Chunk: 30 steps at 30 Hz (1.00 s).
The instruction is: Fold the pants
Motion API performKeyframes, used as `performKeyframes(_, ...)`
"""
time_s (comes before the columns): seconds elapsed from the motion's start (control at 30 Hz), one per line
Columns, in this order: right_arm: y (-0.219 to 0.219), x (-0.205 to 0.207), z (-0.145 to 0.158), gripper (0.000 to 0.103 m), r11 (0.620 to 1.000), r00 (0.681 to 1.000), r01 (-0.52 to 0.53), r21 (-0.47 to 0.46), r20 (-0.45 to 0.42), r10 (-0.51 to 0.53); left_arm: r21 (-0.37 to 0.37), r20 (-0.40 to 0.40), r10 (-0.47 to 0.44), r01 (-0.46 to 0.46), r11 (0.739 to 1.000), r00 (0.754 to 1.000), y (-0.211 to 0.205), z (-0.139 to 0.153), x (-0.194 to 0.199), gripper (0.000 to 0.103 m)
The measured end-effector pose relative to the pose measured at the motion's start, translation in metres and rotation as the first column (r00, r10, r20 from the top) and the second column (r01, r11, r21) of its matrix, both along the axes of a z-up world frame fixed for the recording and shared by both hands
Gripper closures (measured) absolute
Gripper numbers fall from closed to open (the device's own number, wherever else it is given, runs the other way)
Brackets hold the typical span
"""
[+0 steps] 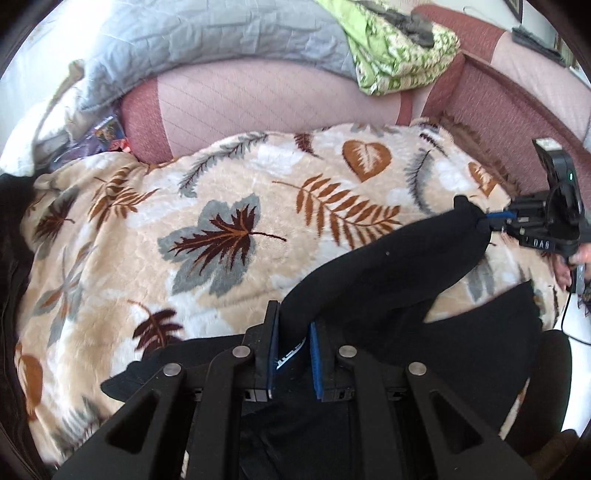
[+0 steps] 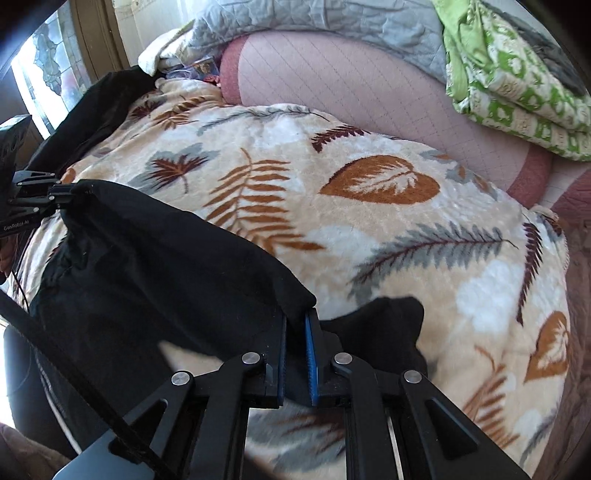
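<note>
Black pants [image 1: 391, 273] hang stretched between my two grippers above a cream leaf-patterned blanket [image 1: 207, 206]. My left gripper [image 1: 293, 325] is shut on one corner of the pants edge, blue pads pinching the cloth. My right gripper [image 2: 295, 321] is shut on the other corner of the same edge [image 2: 177, 258]. In the left wrist view the right gripper [image 1: 487, 221] shows at the right, clamping the fabric. In the right wrist view the left gripper [image 2: 62, 192] shows at the far left, holding the cloth. The rest of the pants droops toward the near blanket edge.
The blanket [image 2: 388, 229] covers a pink and maroon sofa [image 1: 258, 99]. A grey quilt [image 1: 221, 33] and a green patterned cloth [image 1: 399, 55] lie on the sofa back. A black cloth [image 2: 99, 107] lies at the blanket's left end by a window [image 2: 48, 74].
</note>
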State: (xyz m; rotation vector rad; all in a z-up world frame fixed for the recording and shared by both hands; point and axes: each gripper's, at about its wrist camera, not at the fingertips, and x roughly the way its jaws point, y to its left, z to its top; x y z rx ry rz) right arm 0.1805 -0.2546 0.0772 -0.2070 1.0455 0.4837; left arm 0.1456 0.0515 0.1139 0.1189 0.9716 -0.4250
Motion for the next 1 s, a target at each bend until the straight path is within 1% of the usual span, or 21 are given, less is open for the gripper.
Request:
performKeyframes(0.1, 0.001, -0.042, 0.01, 0.093, 1.0, 1.0, 0.006, 0.012, 0.008, -0.006, -0.039, 0.033, 0.034, -0.033, 0.999, 0.999, 0.008, 0.01, -0.039, 0.089)
performKeyframes(0.17, 0.002, -0.075, 0.011, 0.093, 1.0, 1.0, 0.014, 0.023, 0.004, -0.014, -0.064, 0.037, 0.055, -0.053, 0.997, 0.998, 0.013, 0.01, -0.063, 0.089)
performKeyframes(0.3, 0.005, -0.13, 0.005, 0.093, 0.998, 0.999, 0.034, 0.061, -0.017, -0.033, -0.098, 0.008, 0.105, -0.104, 0.99, 0.994, 0.024, -0.008, -0.115, 0.089)
performKeyframes(0.33, 0.006, -0.142, 0.001, 0.093, 0.997, 0.999, 0.041, 0.072, -0.027, -0.039, -0.089, -0.005, 0.114, -0.114, 0.99, 0.993, 0.025, -0.015, -0.125, 0.088)
performKeyframes(0.37, 0.005, -0.158, -0.005, 0.093, 0.995, 0.998, 0.056, 0.087, -0.048, -0.052, -0.067, -0.016, 0.12, -0.121, 0.99, 0.993, 0.025, -0.024, -0.137, 0.088)
performKeyframes(0.43, 0.005, -0.176, -0.017, 0.093, 0.992, 0.994, 0.08, 0.093, -0.078, -0.073, -0.016, -0.034, 0.122, -0.123, 0.992, 0.992, 0.02, -0.039, -0.163, 0.088)
performKeyframes(0.5, 0.003, -0.198, -0.034, 0.092, 0.99, 0.987, 0.111, 0.09, -0.124, -0.099, 0.0, -0.054, 0.123, -0.123, 0.992, 0.991, 0.018, -0.047, -0.179, 0.088)
performKeyframes(0.53, 0.002, -0.204, -0.039, 0.09, 0.989, 0.985, 0.123, 0.081, -0.134, -0.112, 0.003, -0.063, 0.13, -0.131, 0.991, 0.989, 0.018, -0.049, -0.187, 0.088)
performKeyframes(0.57, 0.0, -0.214, -0.047, 0.09, 0.987, 0.979, 0.144, 0.068, -0.153, -0.133, 0.005, -0.065, 0.141, -0.141, 0.99, 0.988, 0.019, -0.049, -0.194, 0.088)
performKeyframes(0.63, -0.005, -0.226, -0.056, 0.09, 0.984, 0.972, 0.168, 0.057, -0.178, -0.156, -0.029, -0.082, 0.167, -0.17, 0.985, 0.982, 0.027, -0.048, -0.203, 0.088)
performKeyframes(0.73, -0.024, -0.243, -0.061, 0.089, 0.97, 0.956, 0.233, 0.064, -0.2, -0.216, -0.091, -0.098, 0.229, -0.237, 0.967, 0.969, 0.045, -0.041, -0.218, 0.088)
performKeyframes(0.8, -0.044, -0.254, -0.054, 0.08, 0.948, 0.941, 0.296, 0.113, -0.205, -0.269, -0.123, -0.104, 0.274, -0.286, 0.95, 0.956, 0.059, -0.036, -0.226, 0.088)
performKeyframes(0.87, -0.067, -0.26, -0.044, 0.056, 0.917, 0.923, 0.365, 0.159, -0.187, -0.335, -0.158, -0.111, 0.309, -0.324, 0.933, 0.945, 0.07, -0.032, -0.231, 0.088)
performKeyframes(0.93, -0.09, -0.262, -0.033, 0.047, 0.874, 0.895, 0.443, 0.198, -0.148, -0.42, -0.183, -0.111, 0.334, -0.349, 0.919, 0.936, 0.075, -0.027, -0.232, 0.088)
performKeyframes(1.0, -0.109, -0.257, -0.026, 0.045, 0.831, 0.862, 0.507, 0.229, -0.129, -0.49, -0.196, -0.105, 0.348, -0.363, 0.911, 0.932, 0.074, -0.021, -0.231, 0.085)
